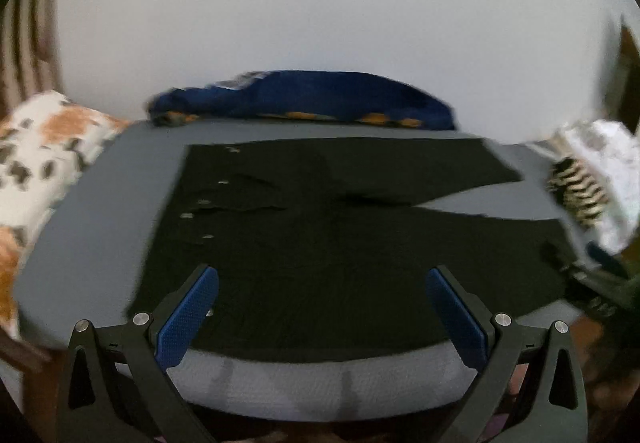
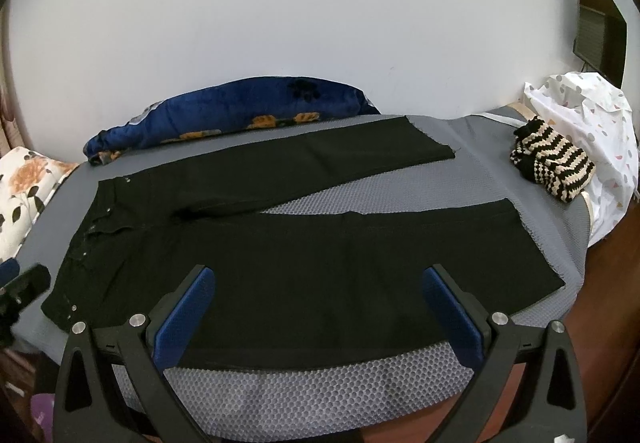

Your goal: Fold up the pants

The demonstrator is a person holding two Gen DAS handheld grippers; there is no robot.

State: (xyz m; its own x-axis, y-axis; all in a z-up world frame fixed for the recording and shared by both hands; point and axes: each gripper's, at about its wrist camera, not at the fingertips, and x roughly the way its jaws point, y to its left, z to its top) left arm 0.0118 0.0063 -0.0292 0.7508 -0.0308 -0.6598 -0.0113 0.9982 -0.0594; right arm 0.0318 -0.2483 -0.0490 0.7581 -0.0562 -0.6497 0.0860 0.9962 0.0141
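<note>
Black pants (image 2: 304,243) flat on grey honeycomb-mat bed (image 2: 320,395), white wall behind.
Waistband toward left edge, legs splayed toward right edge. Left gripper (image 1: 322,307) and right gripper (image 2: 320,307) both spread wide, empty, over the near leg. Blue blanket (image 2: 240,115) at far edge; striped knit (image 2: 554,171), white cloth (image 2: 600,123) at right corner.

No readable text, label, brand or number in either view; nothing on the black pants (image 2: 304,243), nor on the gripper parts, carries any sign.
</note>
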